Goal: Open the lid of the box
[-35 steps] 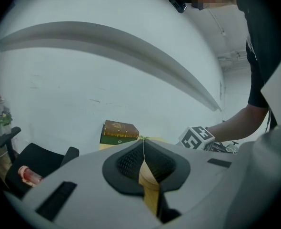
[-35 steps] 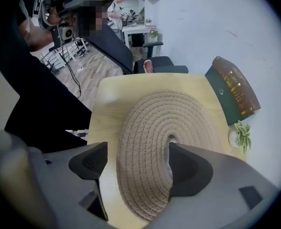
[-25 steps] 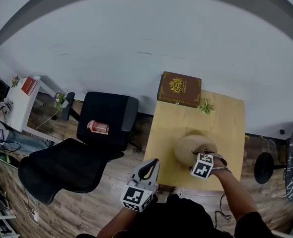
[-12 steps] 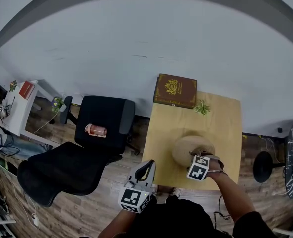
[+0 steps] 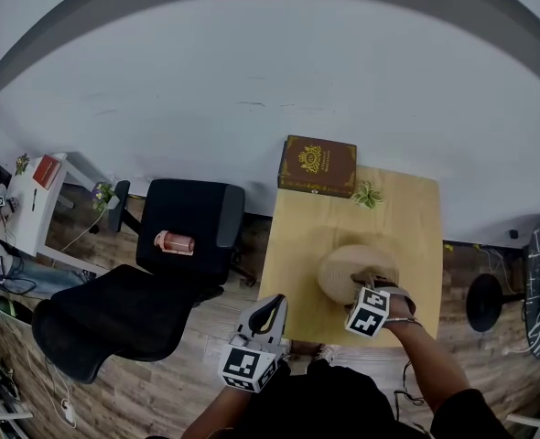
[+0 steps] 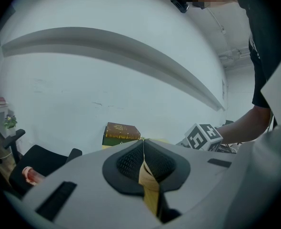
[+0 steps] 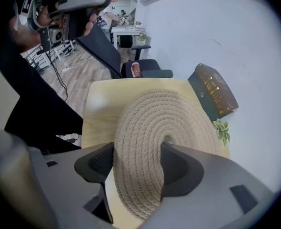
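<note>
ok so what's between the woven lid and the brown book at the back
Just bare wooden tabletop from the woven lid to the brown book, clearest in the head view; a small green sprig sits off to one side.

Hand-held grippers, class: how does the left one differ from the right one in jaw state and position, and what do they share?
The left hand-held gripper has its jaws shut on nothing; the right hand-held gripper has its jaws clamped on the woven lid. The left is by the wooden table's near corner; the right is over the table. Both carry a marker cube.
</note>
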